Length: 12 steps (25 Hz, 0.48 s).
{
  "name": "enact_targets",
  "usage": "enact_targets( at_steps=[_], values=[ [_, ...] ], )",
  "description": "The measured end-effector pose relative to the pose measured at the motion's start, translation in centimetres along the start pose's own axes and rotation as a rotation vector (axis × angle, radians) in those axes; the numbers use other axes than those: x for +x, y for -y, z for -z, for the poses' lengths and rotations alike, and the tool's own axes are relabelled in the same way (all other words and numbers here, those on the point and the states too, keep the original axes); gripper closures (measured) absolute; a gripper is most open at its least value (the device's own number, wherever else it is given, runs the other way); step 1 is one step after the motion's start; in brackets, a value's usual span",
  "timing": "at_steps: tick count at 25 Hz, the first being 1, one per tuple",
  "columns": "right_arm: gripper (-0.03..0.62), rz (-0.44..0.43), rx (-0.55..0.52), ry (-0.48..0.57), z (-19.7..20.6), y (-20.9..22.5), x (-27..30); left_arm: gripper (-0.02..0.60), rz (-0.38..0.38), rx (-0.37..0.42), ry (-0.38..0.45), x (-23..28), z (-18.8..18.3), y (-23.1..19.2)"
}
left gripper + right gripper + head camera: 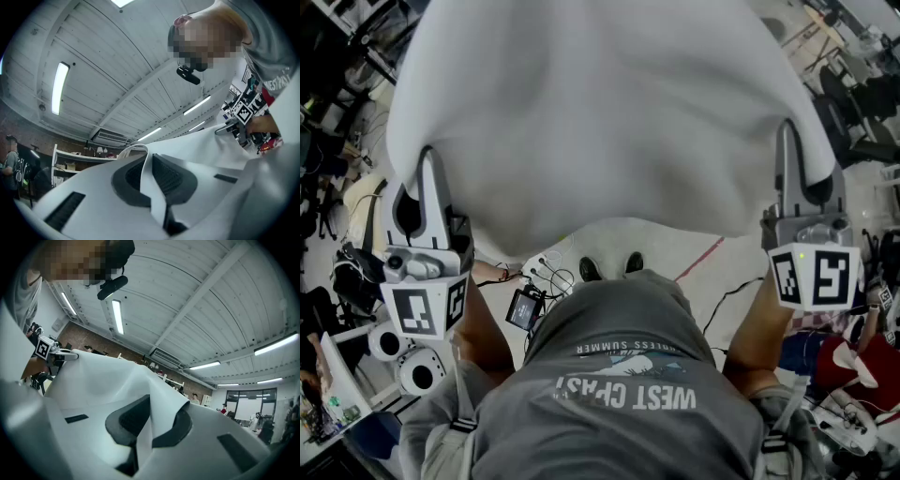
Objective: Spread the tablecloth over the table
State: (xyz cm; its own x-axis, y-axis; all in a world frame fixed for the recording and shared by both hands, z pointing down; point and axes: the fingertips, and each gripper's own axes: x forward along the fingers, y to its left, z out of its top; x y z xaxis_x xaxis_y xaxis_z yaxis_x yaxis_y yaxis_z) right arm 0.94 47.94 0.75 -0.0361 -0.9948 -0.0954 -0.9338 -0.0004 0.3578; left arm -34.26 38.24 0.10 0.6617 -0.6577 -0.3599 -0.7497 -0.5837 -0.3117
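A white tablecloth (600, 112) is raised and billows across the upper head view, hiding whatever lies under it. My left gripper (426, 157) is shut on the cloth's near left corner, and my right gripper (787, 133) is shut on the near right corner. In the left gripper view a fold of the tablecloth (187, 150) is pinched between the dark pads (171, 176) and stretches toward the right gripper's marker cube (244, 111). In the right gripper view the tablecloth (108, 376) runs from the pads (129, 420) toward the left gripper's marker cube (43, 348). No table shows.
Below the cloth's near edge lie a pale floor with a red tape line (698, 258), cables and a small device (525, 307). Round white items (403, 361) sit at lower left, red objects (839, 361) at lower right. Shelves and people stand far off (194, 397).
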Motion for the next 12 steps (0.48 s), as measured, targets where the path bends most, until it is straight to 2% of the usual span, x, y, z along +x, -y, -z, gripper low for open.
enact_targets(
  at_steps=[12],
  values=[
    [0.583,0.007,0.008,-0.014,0.5,-2.2,1.9,0.583,0.015,-0.018,0.006,0.0,2.2,-2.4]
  ],
)
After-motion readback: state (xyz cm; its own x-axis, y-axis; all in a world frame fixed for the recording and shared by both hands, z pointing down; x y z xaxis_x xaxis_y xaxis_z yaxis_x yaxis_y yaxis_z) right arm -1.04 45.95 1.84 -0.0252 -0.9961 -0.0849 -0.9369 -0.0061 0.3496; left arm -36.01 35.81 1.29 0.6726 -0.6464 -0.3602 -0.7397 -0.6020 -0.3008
